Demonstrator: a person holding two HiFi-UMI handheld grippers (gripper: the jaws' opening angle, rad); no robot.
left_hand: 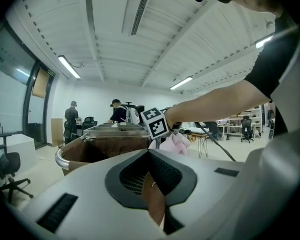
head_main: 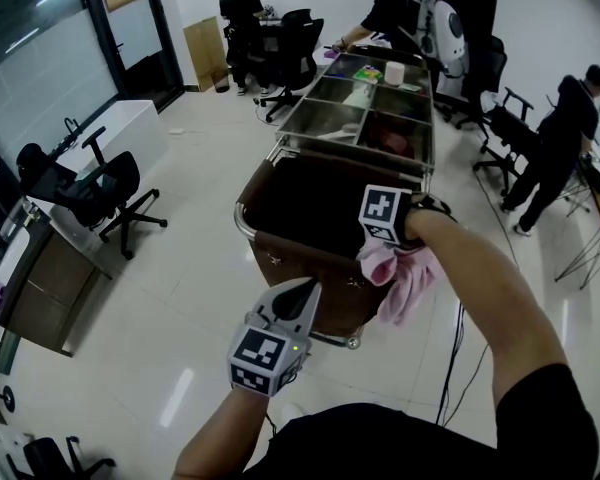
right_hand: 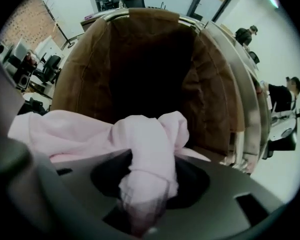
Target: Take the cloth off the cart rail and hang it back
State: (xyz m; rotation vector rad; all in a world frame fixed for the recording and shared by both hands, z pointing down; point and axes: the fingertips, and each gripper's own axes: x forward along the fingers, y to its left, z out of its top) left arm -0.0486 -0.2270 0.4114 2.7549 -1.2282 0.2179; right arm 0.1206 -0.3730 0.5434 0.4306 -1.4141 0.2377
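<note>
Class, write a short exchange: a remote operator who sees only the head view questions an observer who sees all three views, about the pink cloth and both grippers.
Operator: On the head view, the pink cloth hangs at the near end of the cart, by the cart rail. Is it gripped?
Observer: Yes. In its own view, the right gripper pinches a bunched fold between its jaws.
Operator: And the left gripper?
Observer: Its own view shows the jaws together with nothing between them.
</note>
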